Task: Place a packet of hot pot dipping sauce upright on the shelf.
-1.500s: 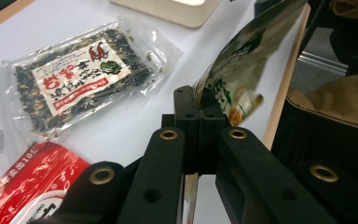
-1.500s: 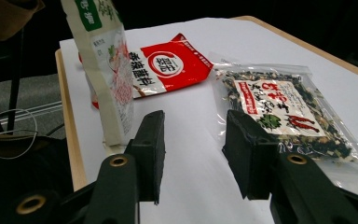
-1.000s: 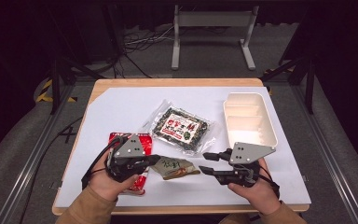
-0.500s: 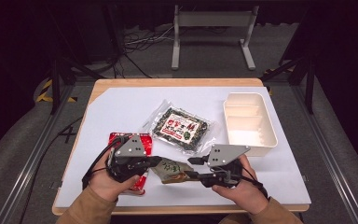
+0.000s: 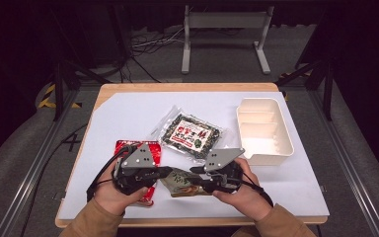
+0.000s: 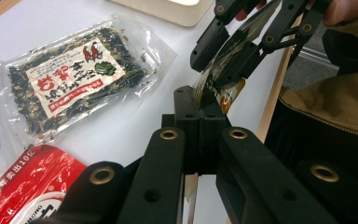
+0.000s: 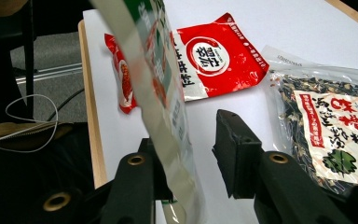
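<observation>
A small green and beige snack packet (image 5: pixel 182 183) hangs just above the table's front edge between both hands. My left gripper (image 5: pixel 164 172) is shut on its left end; in the left gripper view the closed jaws (image 6: pixel 200 112) pinch the packet (image 6: pixel 228 93) edge-on. My right gripper (image 5: pixel 200 177) straddles the other end and its jaws have just been closing. In the right gripper view the packet (image 7: pixel 154 79) lies against the left jaw, with a gap to the right jaw, so the right gripper (image 7: pixel 191 142) is open.
A red packet (image 5: pixel 149 148) lies flat under my left hand. A clear bag of dark dried seaweed (image 5: pixel 191 134) lies at the middle of the white mat. A cream divided tray (image 5: pixel 264 148) stands at the right. The table's wooden front edge (image 5: pixel 187 221) is close.
My right gripper has moved left to the packet that the left gripper holds, and its jaws now straddle the packet's end. The left gripper has kept still.
</observation>
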`<state>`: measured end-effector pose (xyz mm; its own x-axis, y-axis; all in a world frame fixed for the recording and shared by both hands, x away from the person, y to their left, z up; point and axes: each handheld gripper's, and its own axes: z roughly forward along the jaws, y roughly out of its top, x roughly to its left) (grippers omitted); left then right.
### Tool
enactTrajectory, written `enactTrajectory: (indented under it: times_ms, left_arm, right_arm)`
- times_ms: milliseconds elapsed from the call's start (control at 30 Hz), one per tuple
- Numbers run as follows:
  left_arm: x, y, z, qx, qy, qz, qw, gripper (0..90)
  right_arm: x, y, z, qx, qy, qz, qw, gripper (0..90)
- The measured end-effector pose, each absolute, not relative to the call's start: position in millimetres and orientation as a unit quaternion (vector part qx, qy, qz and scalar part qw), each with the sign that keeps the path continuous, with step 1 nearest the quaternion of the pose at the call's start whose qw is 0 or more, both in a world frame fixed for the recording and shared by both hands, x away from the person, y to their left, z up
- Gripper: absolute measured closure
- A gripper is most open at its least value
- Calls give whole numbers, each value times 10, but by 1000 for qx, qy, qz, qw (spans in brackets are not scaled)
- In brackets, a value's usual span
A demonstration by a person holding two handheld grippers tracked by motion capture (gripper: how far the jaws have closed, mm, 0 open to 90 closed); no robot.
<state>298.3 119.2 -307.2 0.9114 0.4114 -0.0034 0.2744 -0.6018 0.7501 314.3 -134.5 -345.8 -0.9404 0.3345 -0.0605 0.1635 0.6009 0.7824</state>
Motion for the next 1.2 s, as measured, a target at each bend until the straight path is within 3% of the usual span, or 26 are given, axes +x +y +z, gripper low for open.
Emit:
enactTrajectory:
  times_ms: [400,600,900,1033,1167,1200]
  left_arm:
    - [3002,1145,-3095,897,191,80,390,894]
    - [3021,1139,-3100,896,195,85,389,891]
    - [3043,1127,-3115,897,198,86,385,887]
    - [3071,1175,-3110,886,207,74,408,818]
    - [3109,1233,-3121,879,222,79,415,602]
    - [3116,1251,-3120,875,225,78,421,602]
  right_arm:
    - [3195,-1247,-3516,141,904,391,100,767]
    - [3209,-1198,-3538,129,913,374,96,865]
    - [3230,-1171,-3565,122,920,359,93,890]
    - [3219,-1174,-3556,120,920,361,96,897]
    - [3227,-1181,-3560,120,922,355,98,898]
    - [3236,-1197,-3561,122,921,357,94,898]
